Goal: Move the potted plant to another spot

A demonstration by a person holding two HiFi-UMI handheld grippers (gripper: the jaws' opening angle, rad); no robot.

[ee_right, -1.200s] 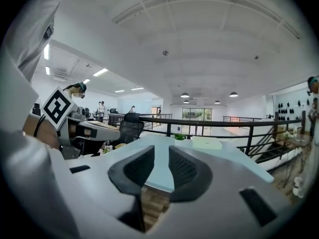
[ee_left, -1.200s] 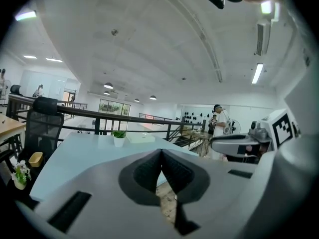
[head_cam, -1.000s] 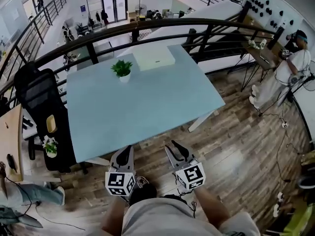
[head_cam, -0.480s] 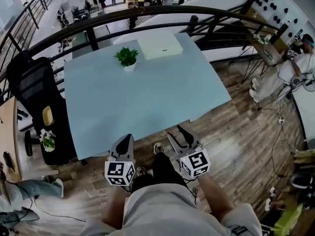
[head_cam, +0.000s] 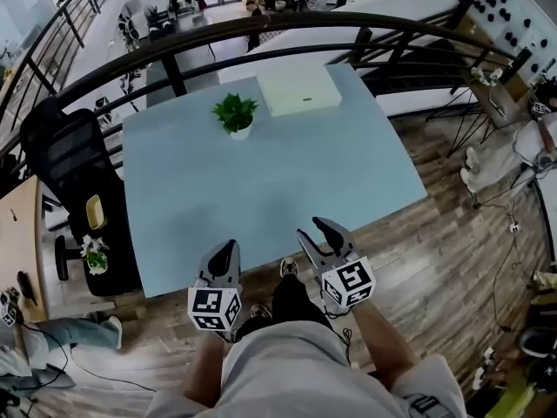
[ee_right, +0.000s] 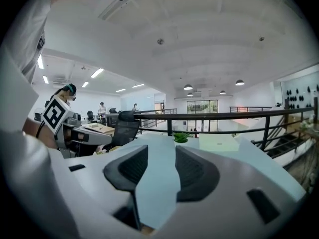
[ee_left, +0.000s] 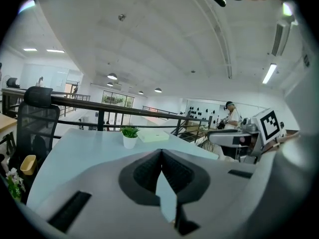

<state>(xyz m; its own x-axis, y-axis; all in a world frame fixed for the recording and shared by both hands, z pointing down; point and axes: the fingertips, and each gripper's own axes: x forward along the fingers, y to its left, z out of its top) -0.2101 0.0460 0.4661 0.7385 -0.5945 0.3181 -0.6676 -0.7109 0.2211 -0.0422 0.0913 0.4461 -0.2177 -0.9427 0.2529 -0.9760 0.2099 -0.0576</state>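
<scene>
The potted plant (head_cam: 236,114), green leaves in a small white pot, stands upright near the far edge of the light blue table (head_cam: 261,190). It also shows far ahead in the left gripper view (ee_left: 130,136) and in the right gripper view (ee_right: 181,137). Both grippers hover at the table's near edge, far short of the plant. My left gripper (head_cam: 226,251) has its jaw tips touching, with nothing held. My right gripper (head_cam: 318,230) has a clear gap between its jaws, and nothing is in it.
A flat white box (head_cam: 298,89) lies just right of the plant. A black railing (head_cam: 261,31) runs behind the table. A black office chair (head_cam: 74,168) stands at the table's left side, with a small flower pot (head_cam: 94,255) near it. A person (ee_left: 232,117) stands off to the right.
Both grippers have moved forward to the table's near edge, and the whole view has come closer to the table. The plant has not moved.
</scene>
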